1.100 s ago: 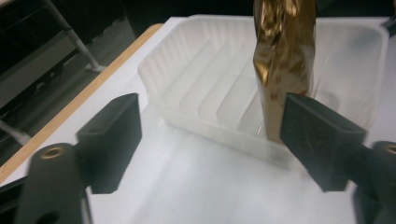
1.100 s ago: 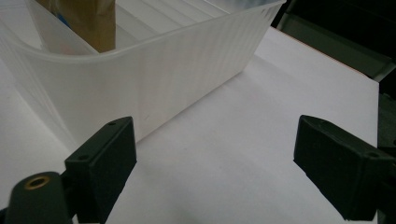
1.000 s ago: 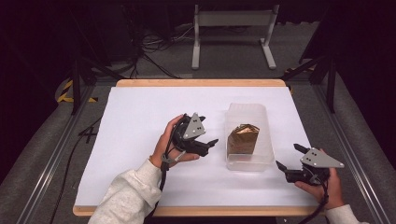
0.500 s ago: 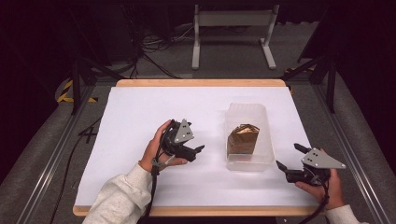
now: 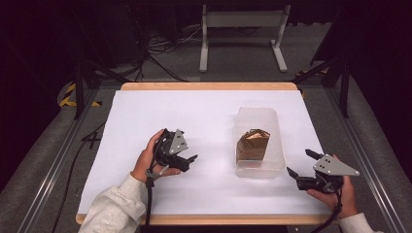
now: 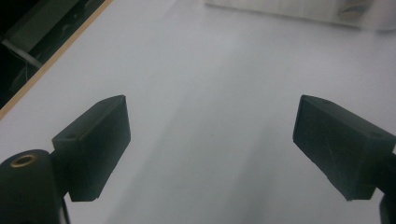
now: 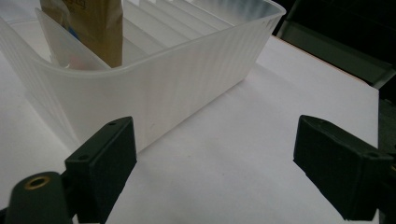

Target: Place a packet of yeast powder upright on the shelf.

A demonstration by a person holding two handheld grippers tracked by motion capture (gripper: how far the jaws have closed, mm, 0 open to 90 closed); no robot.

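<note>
Brown packet [image 5: 252,143] stands in clear tub [image 5: 260,167], long axis running away from person. Right hand-held gripper [image 5: 300,170] nearer, just beside tub, released; left hand-held gripper [image 5: 190,162] released, jaws just widened, nothing between.

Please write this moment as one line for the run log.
left gripper: open, jaws just opening, nothing between | right gripper: open, empty, beside bin | brown bag: standing in clear plastic bin

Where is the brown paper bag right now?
In the high view the brown paper bag stands inside the clear plastic bin, right of the table's centre, between the left gripper and the right gripper.
</note>
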